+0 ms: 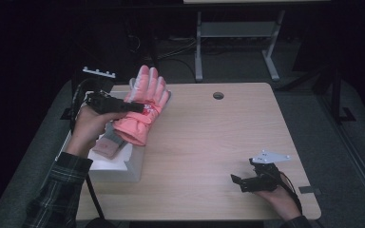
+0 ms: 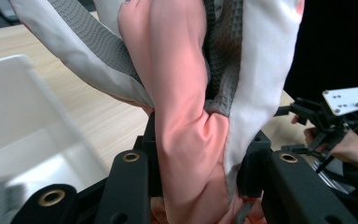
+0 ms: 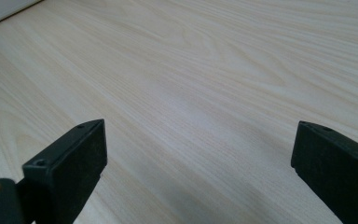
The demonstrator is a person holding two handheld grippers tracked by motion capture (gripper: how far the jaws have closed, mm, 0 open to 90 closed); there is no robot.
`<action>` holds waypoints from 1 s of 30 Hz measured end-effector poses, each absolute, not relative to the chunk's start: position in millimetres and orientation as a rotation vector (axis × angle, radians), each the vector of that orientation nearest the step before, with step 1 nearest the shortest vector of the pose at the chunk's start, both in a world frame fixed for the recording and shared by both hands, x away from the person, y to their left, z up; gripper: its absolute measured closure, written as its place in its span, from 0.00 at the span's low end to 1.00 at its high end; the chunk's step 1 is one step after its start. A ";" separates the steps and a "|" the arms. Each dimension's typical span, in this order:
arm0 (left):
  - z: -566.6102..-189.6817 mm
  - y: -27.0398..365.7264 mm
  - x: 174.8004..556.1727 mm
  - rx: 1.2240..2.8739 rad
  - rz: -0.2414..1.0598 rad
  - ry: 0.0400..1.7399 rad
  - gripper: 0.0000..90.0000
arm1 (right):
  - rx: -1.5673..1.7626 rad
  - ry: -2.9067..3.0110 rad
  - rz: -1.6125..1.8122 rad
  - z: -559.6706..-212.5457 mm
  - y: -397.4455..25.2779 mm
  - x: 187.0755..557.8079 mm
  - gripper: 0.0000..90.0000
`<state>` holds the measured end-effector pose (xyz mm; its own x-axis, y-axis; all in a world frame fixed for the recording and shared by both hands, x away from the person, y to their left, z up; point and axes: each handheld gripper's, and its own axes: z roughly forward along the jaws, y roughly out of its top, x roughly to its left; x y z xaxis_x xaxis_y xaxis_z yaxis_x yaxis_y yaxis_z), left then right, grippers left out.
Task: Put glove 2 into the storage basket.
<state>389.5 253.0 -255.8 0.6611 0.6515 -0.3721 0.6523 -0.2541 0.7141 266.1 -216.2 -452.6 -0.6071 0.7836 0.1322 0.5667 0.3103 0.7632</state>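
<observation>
A pink winter glove [image 1: 143, 102] with grey and white trim hangs in the air over the table's left side, fingers pointing away. My left gripper [image 1: 135, 108] is shut on its middle; in the left gripper view the pink fabric [image 2: 186, 121] is pinched between the two black jaws. My right gripper [image 1: 240, 182] rests low at the table's near right, jaws wide apart over bare wood [image 3: 200, 116] with nothing between them. It also appears far off at the right of the left gripper view [image 2: 328, 123].
A white open box [image 1: 116, 164] stands at the table's left edge under the glove, with a greyish-pink item [image 1: 109, 144] lying in it. The wooden table [image 1: 209, 142] has a round cable hole [image 1: 218, 95] at the back. A metal table frame [image 1: 237, 33] stands beyond.
</observation>
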 end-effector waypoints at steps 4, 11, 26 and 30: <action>-255.8 273.6 389.0 1.917 0.016 1.061 0.70 | 1.224 2.321 1.174 -453.0 -215.9 266.2 0.04; -260.0 305.8 388.0 1.886 0.057 1.149 0.70 | 1.221 2.324 1.180 -452.0 -218.6 266.9 0.04; -315.5 329.6 402.3 1.890 0.015 1.326 0.70 | 1.182 2.350 1.204 -451.4 -213.3 272.2 0.04; -332.1 326.5 407.4 1.898 -0.004 1.362 0.70 | 1.179 2.357 1.200 -452.6 -212.7 273.0 0.04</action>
<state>407.4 326.5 -332.1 0.4248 0.8005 -0.4228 0.8028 -0.1172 0.5846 273.0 -212.7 -452.6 -0.6434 0.7536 0.1345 0.5521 0.3351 0.7634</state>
